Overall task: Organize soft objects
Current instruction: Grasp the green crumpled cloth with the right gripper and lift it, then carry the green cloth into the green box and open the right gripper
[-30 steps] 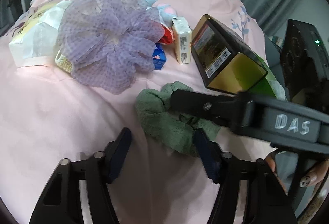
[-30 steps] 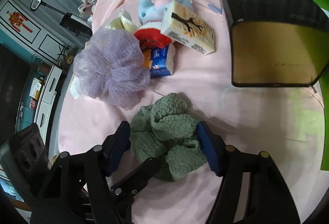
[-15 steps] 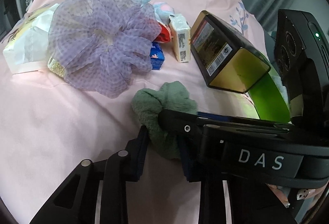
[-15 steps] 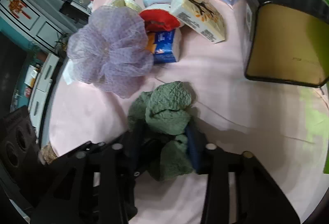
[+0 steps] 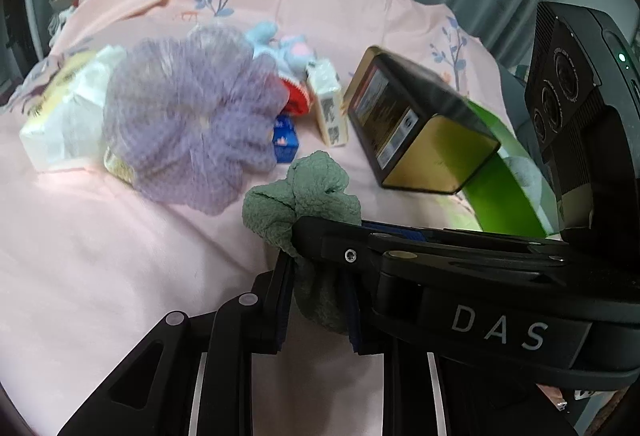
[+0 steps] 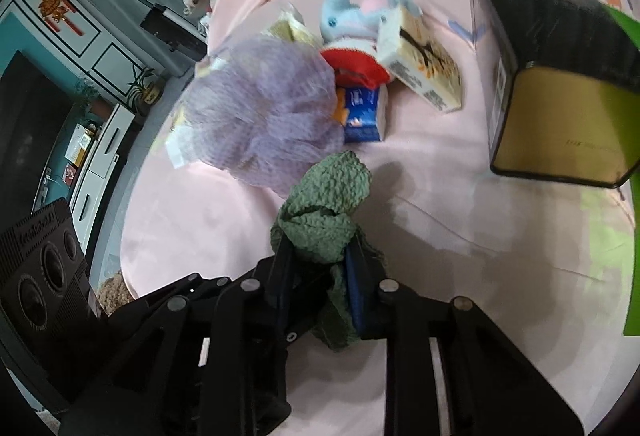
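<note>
A crumpled green towel is pinched by both grippers and bunched up off the pink sheet. My left gripper is shut on its lower part. My right gripper is shut on the same green towel and crosses in front of the left one in the left wrist view. A purple mesh bath puff lies just behind the towel; it also shows in the right wrist view. A blue plush toy lies further back.
A black and gold box lies on its side to the right, next to a green container. A white tissue pack, a blue packet, a red item and a wrapped pack cluster around the puff.
Both grippers closed from wide open onto the green towel and have lifted it, squeezing it into a taller bunch. The views have risen and tilted slightly.
</note>
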`<action>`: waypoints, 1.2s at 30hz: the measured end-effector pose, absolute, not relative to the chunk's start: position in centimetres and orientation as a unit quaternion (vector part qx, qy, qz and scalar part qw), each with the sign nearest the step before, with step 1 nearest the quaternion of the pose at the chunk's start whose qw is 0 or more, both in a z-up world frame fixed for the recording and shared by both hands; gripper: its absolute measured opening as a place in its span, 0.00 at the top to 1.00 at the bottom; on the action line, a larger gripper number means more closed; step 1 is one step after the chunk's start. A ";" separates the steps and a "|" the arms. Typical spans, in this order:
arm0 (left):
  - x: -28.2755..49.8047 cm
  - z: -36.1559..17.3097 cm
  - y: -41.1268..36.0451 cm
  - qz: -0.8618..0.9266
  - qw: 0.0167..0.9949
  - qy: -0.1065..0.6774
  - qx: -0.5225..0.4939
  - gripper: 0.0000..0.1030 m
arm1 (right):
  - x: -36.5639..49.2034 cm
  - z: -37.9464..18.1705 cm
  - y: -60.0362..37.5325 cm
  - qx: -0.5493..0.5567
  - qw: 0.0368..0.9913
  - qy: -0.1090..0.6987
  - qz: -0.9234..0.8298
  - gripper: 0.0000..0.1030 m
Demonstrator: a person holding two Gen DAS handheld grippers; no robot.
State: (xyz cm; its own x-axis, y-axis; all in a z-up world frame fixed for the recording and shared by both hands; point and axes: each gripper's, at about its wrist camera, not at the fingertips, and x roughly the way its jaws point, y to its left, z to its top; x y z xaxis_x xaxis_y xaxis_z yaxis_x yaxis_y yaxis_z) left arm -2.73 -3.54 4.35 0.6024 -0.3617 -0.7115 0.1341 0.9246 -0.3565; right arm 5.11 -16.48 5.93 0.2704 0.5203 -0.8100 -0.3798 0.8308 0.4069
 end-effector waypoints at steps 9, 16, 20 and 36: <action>-4.3 7.1 -3.3 -0.149 0.900 0.389 -0.127 0.78 | 3.0 9.2 -17.1 0.059 0.819 0.489 0.295 0.77; -5.4 9.2 -3.1 -0.155 0.910 0.364 -0.126 0.78 | 1.9 11.2 -17.3 0.059 0.833 0.459 0.304 0.77; -5.7 10.1 -3.4 -0.158 0.914 0.353 -0.122 0.78 | 1.4 12.0 -17.5 0.060 0.840 0.446 0.305 0.77; -5.2 13.1 -7.0 -0.197 0.921 0.323 -0.088 0.78 | -0.1 14.9 -21.5 0.085 0.873 0.396 0.273 0.76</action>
State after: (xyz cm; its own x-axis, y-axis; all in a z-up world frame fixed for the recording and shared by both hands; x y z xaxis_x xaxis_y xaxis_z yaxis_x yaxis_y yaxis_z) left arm -5.16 -6.96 13.14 0.7131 -0.4204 -0.5610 0.3060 0.9066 -0.2905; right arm -0.15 -21.48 14.90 0.5374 0.5435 -0.6448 -0.4095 0.8366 0.3639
